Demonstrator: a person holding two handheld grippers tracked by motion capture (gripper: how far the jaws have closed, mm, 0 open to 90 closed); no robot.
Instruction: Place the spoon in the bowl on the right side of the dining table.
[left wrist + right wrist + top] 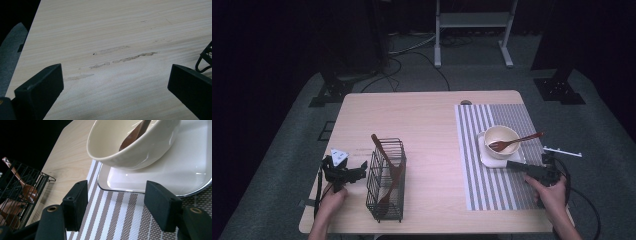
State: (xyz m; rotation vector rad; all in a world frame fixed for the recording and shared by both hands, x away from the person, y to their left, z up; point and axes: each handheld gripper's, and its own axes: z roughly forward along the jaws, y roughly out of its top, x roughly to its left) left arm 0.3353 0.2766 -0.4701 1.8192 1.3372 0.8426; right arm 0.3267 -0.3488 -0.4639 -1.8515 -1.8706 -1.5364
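My right gripper [116, 206], jaws released, sits just short of the bowl [130, 147]; its fork [514, 142] handle points away rightward.

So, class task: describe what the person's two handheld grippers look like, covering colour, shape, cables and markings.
Both are matte black. The left gripper carries a pale three-cornered plate with dark marks on top. The right gripper trails a black cable. Each has two blocky rectangular fingers; in the right gripper view these have small round holes near their bases. Forearms are bare; no sleeves visible.
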